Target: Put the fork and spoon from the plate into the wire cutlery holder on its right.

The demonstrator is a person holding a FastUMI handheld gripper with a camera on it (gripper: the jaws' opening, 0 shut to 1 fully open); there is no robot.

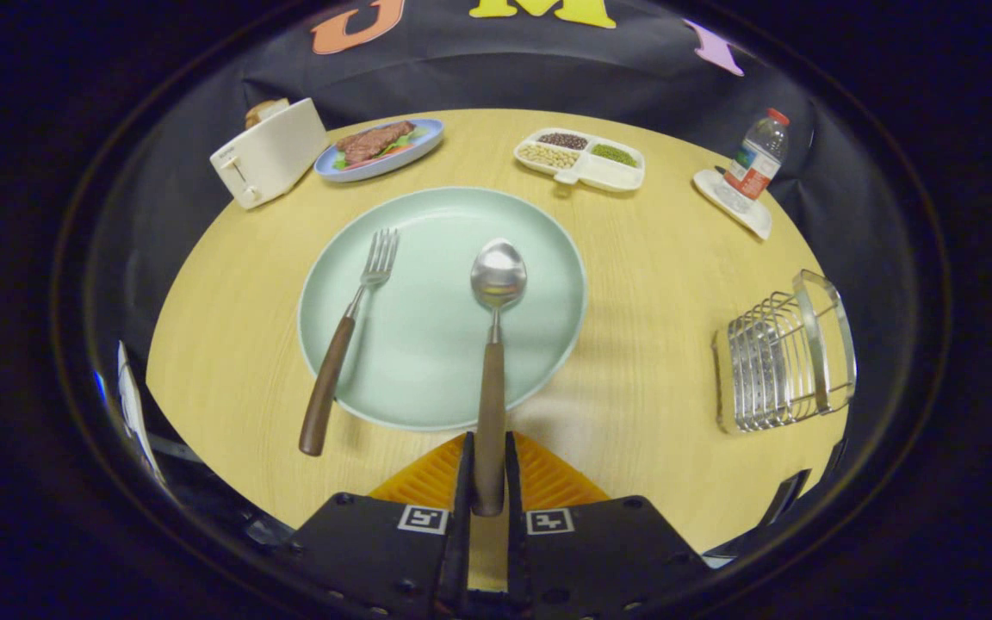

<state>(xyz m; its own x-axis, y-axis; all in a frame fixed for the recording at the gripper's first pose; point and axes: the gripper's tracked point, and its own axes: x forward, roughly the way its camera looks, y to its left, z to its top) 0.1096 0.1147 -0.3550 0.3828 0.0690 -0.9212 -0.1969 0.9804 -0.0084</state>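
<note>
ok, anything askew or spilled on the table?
Nothing spilled. The fork and spoon lie with handles overhanging the plate rim; the gripper fingers are closed on the spoon handle. The wire cutlery holder looks upright.

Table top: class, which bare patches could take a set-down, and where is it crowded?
Free: the table left of the fork, and the strip between the plate and wire holder. Crowded: the far edge, with toaster, steak plate, divided tray and bottle. The gripper fingers grip the spoon handle.
</note>
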